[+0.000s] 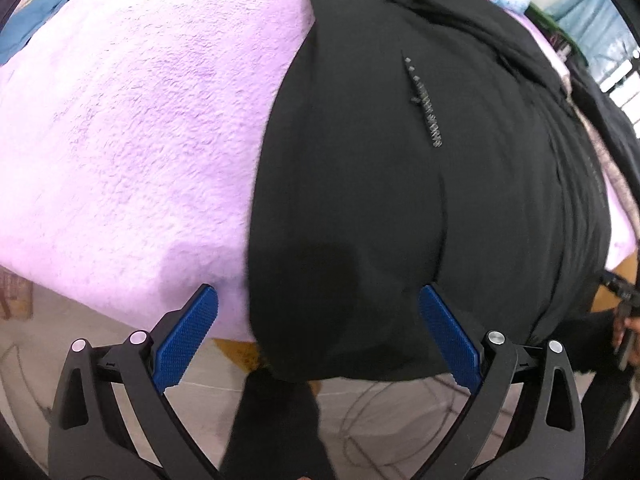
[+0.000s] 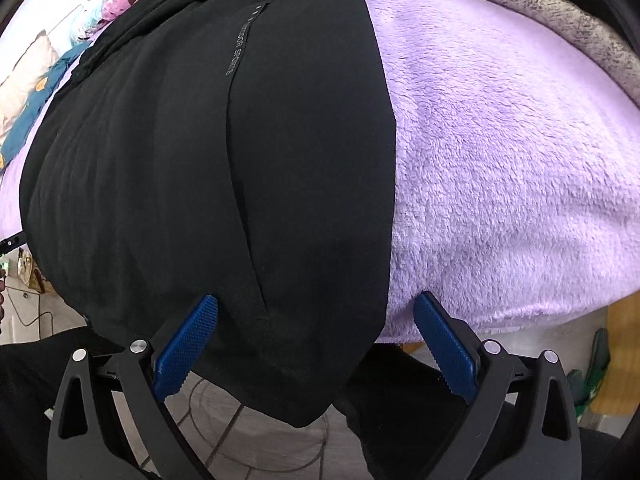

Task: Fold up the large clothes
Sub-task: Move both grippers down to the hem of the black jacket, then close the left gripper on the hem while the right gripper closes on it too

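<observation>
Across left wrist view: one black garment (image 1: 400, 200) fills centre and right of frame, lying on lilac fleece blanket (image 1: 140, 140), hem hanging over bed edge at bottom. Grey lettering near upper centre, blurred, unreadable. Left gripper (image 1: 318, 292) spread wide, two blue pads (image 1: 188, 340), nothing held. Blue fabric (image 1: 24, 32) upper left.

Right wrist view: same garment (image 2: 200, 160) left and centre, print "OUTDOOR SPORTS" partly legible. Grey fuzzy throw (image 2: 540, 20) upper right, unseen by left camera. Right gripper (image 2: 316, 300) spread wide, empty.

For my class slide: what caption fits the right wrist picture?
Open right claw around the hem of black clothes on a purple blanket.
</observation>
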Demonstrator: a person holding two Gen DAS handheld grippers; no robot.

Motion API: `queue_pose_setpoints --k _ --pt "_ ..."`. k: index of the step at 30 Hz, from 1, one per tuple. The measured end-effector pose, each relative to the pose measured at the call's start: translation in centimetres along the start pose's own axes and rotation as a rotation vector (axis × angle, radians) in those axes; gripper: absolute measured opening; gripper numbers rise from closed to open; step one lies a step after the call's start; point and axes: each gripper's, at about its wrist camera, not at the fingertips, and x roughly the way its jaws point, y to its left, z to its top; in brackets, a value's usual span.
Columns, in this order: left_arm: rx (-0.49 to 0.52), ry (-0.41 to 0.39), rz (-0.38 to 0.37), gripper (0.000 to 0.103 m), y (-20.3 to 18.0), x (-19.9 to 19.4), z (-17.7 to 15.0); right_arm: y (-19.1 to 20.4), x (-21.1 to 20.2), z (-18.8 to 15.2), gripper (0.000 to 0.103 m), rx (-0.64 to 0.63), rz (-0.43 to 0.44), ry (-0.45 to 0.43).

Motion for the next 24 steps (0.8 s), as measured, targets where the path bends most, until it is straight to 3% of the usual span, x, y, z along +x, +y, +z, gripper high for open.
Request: queue_pose_setpoints --k 5,13,17,21,24 --pt "0.008 0.003 -0.028 0.097 0.4 0.5 -0.5 -0.1 0.1 0.1 0.098 0.006 0.009 -0.003" --pt "0.043 0.027 -0.006 0.097 -1.9 1.4 -1.1 0.6 0.0 -0.1 0.098 -0.009 0.000 -0.006" --pt "0.058 0.032 0.007 0.097 -2.8 1.7 -1.8 0.7 0.3 0.0 0.098 0.025 0.089 0.017" --pt "0.026 0.030 -0.081 0.097 -2.9 1.6 -1.7 0.6 0.4 0.3 0.094 0.023 0.103 0.016" --pt "0.022 0.033 -0.085 0.097 -3.1 1.8 -1.6 0.3 0.2 0.4 0.087 0.041 0.109 0.014"
